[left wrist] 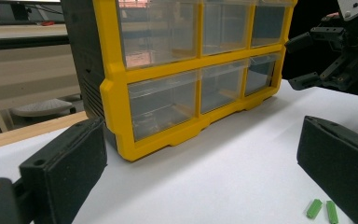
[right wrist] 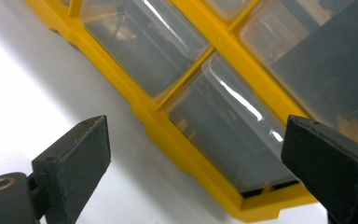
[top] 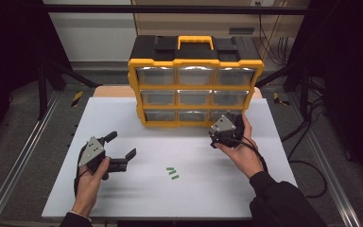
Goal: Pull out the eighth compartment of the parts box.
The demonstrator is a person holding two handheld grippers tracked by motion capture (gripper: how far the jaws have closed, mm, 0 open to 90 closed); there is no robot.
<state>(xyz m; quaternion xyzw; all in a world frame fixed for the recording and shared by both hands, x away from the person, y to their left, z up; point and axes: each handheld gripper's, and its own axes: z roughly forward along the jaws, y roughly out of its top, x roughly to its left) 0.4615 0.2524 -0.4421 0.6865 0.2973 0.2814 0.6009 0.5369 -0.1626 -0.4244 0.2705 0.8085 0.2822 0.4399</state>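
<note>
Facing the right hand-held gripper (top: 227,124), the organizer's (top: 196,61) clear drawers (right wrist: 235,123) look empty.

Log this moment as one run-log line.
right gripper: open, at drawer cabinet's bottom-right drawer | left gripper: open, empty, over table | green pieces: loose on table

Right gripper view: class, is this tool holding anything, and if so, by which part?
Nothing is held. The right tool stands open in front of the bottom right drawer of the yellow organiser, with its pads apart and touching nothing.
</note>
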